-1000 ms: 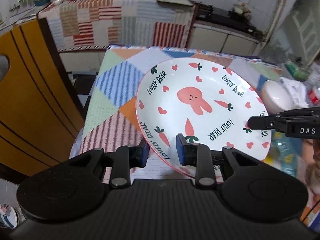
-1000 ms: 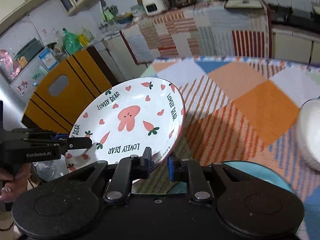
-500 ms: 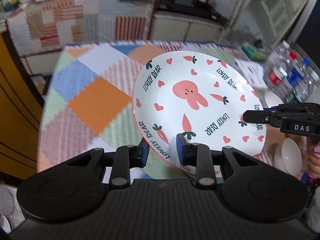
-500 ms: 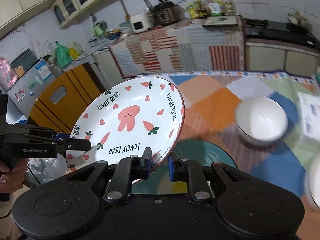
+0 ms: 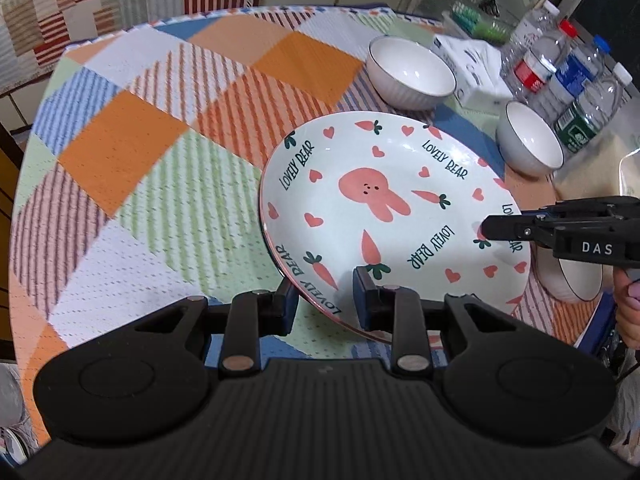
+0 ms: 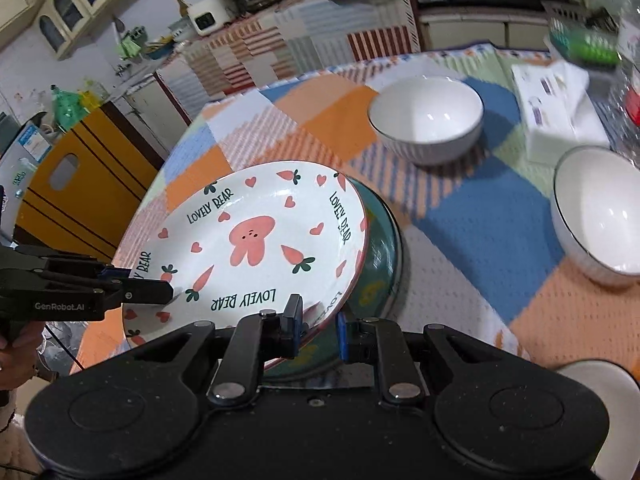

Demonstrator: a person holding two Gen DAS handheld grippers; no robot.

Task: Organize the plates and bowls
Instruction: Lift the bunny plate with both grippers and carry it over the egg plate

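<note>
Left wrist view: the left gripper (image 5: pixel 326 300) clamps the rabbit plate (image 5: pixel 394 224) at its 7 o'clock rim; the right gripper (image 5: pixel 486 229) pinches the 3 o'clock rim.

Right wrist view: the plate hangs tilted just above a green plate (image 6: pixel 382 256), which lies toward 2 o'clock, nearer the right gripper.

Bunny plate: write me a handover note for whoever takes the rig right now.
Left gripper: shut on the bunny plate's near rim.
Right gripper: shut on the opposite rim.
The plate is tilted in the air, partly over the teal plate lying on the table.
Three white bowls stand apart, unstacked; a fourth may show at the right-wrist view's edge.
Done: plate lifted.
Left: probably set it on the teal plate, then gather the bowls.
</note>
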